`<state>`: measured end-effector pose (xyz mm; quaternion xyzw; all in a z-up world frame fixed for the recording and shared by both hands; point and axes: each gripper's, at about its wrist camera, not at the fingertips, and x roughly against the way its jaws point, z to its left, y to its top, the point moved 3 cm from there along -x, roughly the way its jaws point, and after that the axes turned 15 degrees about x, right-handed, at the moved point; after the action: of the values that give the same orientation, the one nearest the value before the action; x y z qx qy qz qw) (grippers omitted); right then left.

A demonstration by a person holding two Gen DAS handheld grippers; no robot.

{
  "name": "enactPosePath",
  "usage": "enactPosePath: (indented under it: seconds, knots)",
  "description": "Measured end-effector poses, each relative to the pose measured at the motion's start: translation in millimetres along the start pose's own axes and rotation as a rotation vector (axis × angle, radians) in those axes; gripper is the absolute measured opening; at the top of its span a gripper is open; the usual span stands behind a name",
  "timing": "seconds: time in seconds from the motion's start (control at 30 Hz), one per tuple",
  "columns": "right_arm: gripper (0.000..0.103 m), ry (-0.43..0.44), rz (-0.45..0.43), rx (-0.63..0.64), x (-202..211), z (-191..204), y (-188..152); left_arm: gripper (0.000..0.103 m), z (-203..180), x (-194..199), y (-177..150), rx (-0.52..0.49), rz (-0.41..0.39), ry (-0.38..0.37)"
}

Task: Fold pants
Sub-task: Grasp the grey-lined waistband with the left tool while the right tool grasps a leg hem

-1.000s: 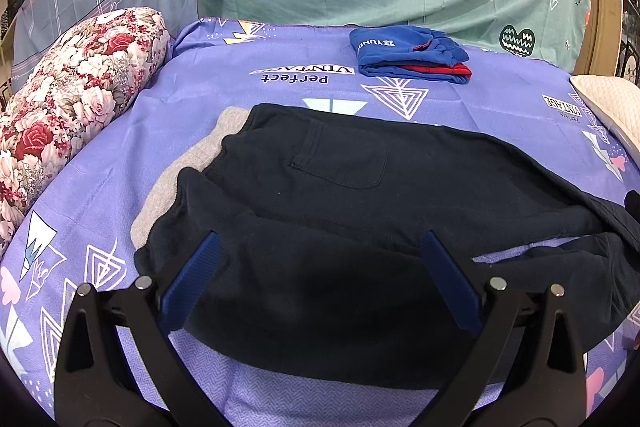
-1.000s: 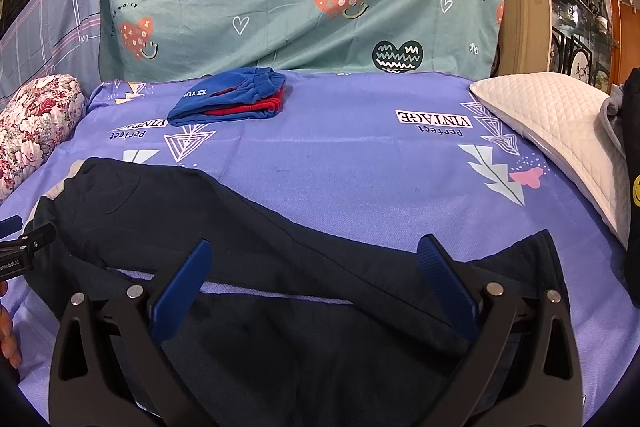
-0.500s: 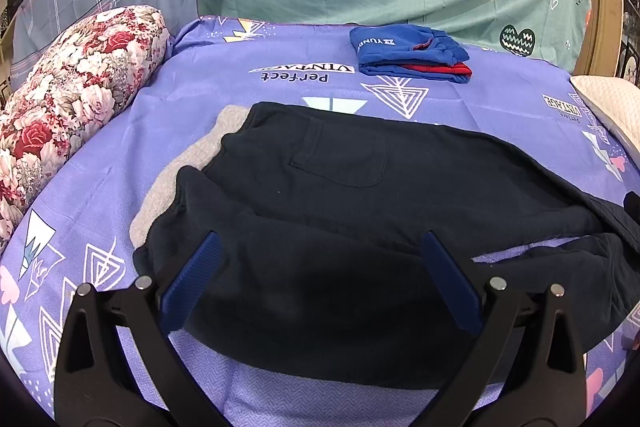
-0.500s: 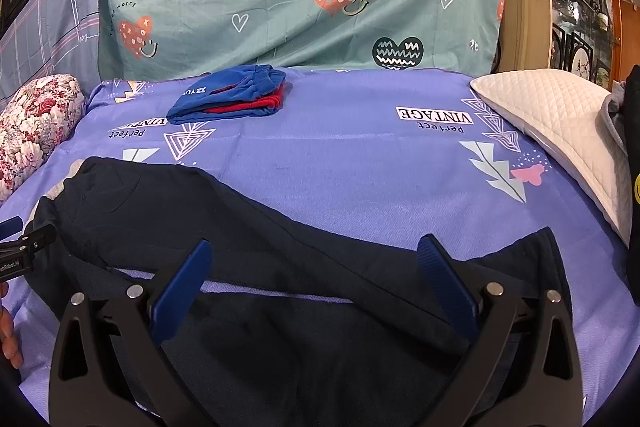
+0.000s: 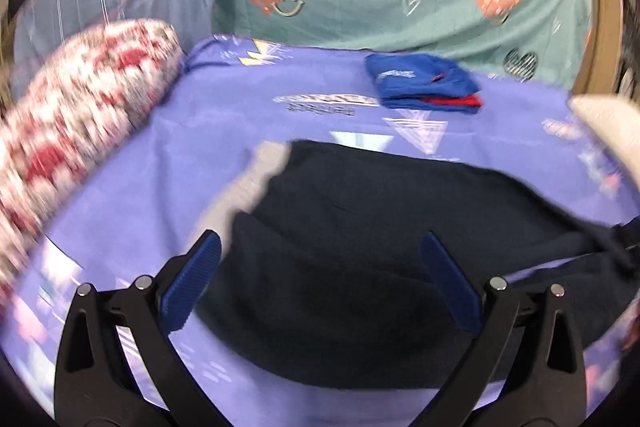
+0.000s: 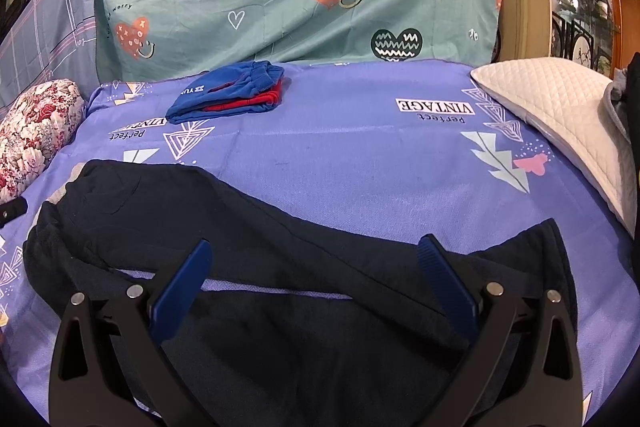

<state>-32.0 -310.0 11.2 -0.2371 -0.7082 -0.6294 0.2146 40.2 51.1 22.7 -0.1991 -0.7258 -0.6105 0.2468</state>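
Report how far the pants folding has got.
Done: the dark pants lie spread on the purple bedsheet, legs apart, no fold made. In hand: nothing; left tongs and right tongs hang open above them. Left: every fold. The folded blue and red garment sits apart.

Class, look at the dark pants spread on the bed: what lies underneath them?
Under the dark pants lies the purple printed bedsheet, showing through the gap between the legs. A grey strip peeks out at the waist end. Whatever else the pants cover is hidden.
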Motion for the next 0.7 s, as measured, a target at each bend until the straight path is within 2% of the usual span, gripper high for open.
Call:
enactPosePath:
  seconds: [0.03, 0.13, 0.2, 0.3, 0.37, 0.43, 0.47, 0.53, 0.6, 0.63, 0.67, 0.7]
  knots:
    - [0.102, 0.003, 0.005, -0.003, -0.8, -0.8, -0.3, 0.101, 3.9, -6.2, 9.2, -0.019, -0.002, 0.026]
    - [0.102, 0.01, 0.011, -0.011, -1.2, -1.8, -0.5, 0.101, 16.5, -39.6, 37.3, -0.041, 0.055, 0.028]
    - [0.102, 0.014, 0.014, -0.011, -1.8, -1.5, -0.1, 0.101, 20.3, -76.3, 51.9, -0.047, 0.157, 0.01]
    - [0.102, 0.029, 0.037, -0.013, -7.0, -1.2, 0.0, 0.101, 11.0, -124.4, 60.2, -0.107, 0.289, -0.047]
    - [0.102, 0.037, 0.043, -0.018, -8.5, -2.2, -0.1, 0.101, 4.6, -156.4, 60.5, -0.179, 0.328, -0.001]
    - [0.102, 0.049, 0.031, -0.014, -6.4, -1.7, 0.8, 0.101, 3.5, -182.1, 58.9, -0.201, 0.369, 0.027]
    - [0.102, 0.052, 0.018, -0.005, -4.2, -0.3, 1.8, 0.101, 2.4, -191.5, 58.1, -0.193, 0.393, 0.018]
    - [0.102, 0.072, -0.017, 0.03, 2.8, 6.9, 4.4, 0.098, -2.5, -194.9, 60.1, -0.177, 0.389, -0.015]
    - [0.102, 0.101, -0.027, 0.049, 8.7, 13.0, 5.6, 0.072, -9.8, -190.6, 59.6, -0.185, 0.389, -0.037]
    - [0.102, 0.109, -0.025, 0.051, 11.2, 13.7, 6.2, 0.063, -12.2, -186.2, 58.6, -0.179, 0.387, -0.041]
    - [0.102, 0.097, -0.022, 0.06, 15.4, 12.3, 7.1, 0.04, -13.6, -183.6, 56.7, -0.176, 0.395, -0.055]
    - [0.102, 0.065, -0.022, 0.072, 21.7, 7.7, 8.2, 0.036, -15.3, -178.1, 54.2, -0.182, 0.394, -0.069]
